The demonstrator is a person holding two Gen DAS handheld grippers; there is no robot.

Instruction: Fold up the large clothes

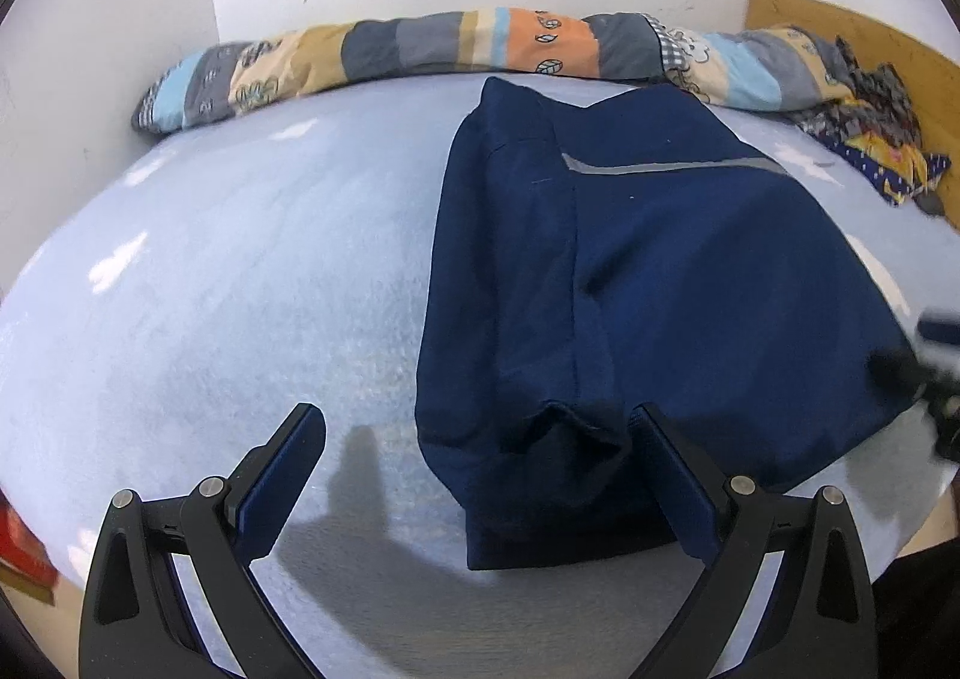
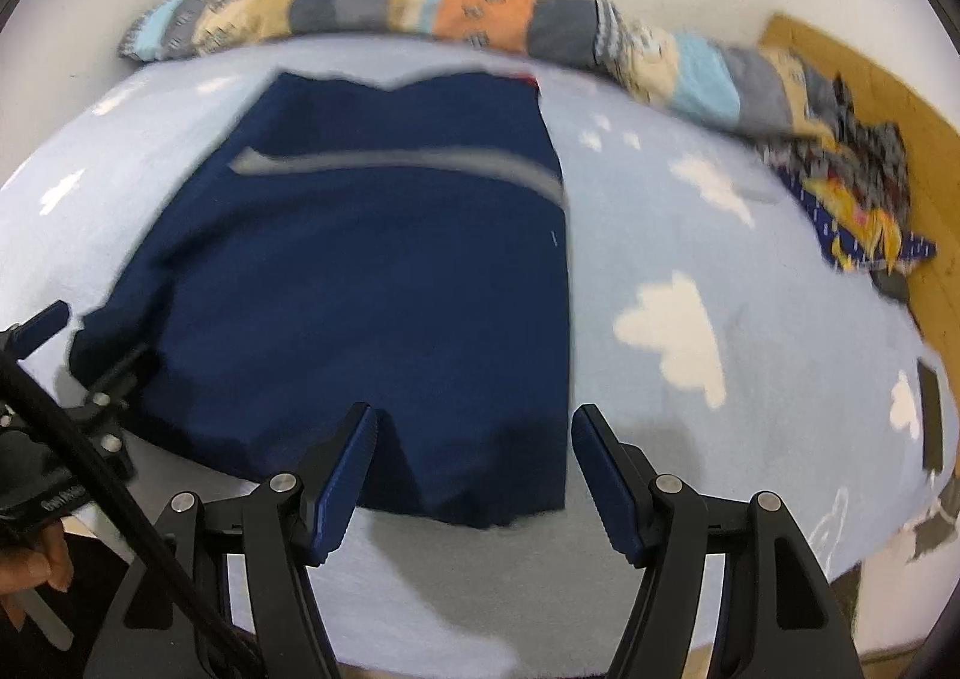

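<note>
A navy blue garment (image 1: 660,271) with a grey stripe lies folded lengthwise on the light blue bed sheet (image 1: 240,271). My left gripper (image 1: 480,421) is open and empty, just above the garment's near left corner; its right finger hangs over the cloth. In the right wrist view the garment (image 2: 390,271) fills the centre. My right gripper (image 2: 474,421) is open and empty over the garment's near right hem. The left gripper's fingers (image 2: 42,325) show at that view's left edge, by the garment's near left corner.
A rolled patchwork quilt (image 1: 456,45) lies along the white wall at the bed's far edge. A pile of patterned clothes (image 1: 876,138) sits at the far right by a wooden headboard (image 1: 870,30). The sheet carries white cloud prints (image 2: 678,331). The bed's near edge is right below both grippers.
</note>
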